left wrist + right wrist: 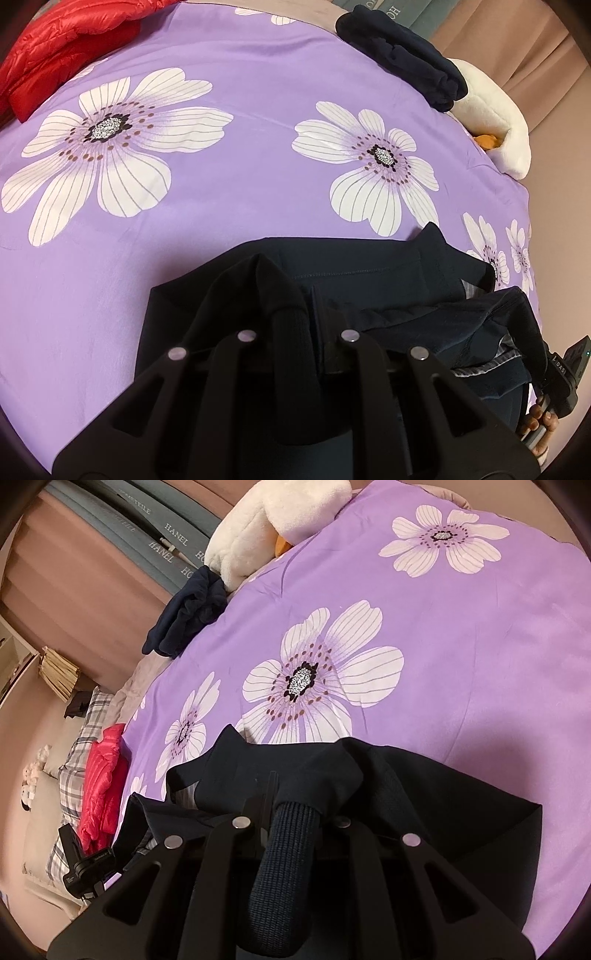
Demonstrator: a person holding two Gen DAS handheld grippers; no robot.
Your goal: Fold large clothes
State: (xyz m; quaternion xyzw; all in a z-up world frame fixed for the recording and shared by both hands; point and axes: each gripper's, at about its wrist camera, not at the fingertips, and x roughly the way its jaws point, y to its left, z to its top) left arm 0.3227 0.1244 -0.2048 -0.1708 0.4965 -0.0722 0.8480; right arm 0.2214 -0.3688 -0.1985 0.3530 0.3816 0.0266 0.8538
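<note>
Purple floral bedspread [229, 192] is covering the bed, with the dark navy garment [369, 266] lying at its 6 o'clock edge. Left claw [295, 314] is clamping a ribbed fold of it; right claw [295, 805] is pinching another.
</note>
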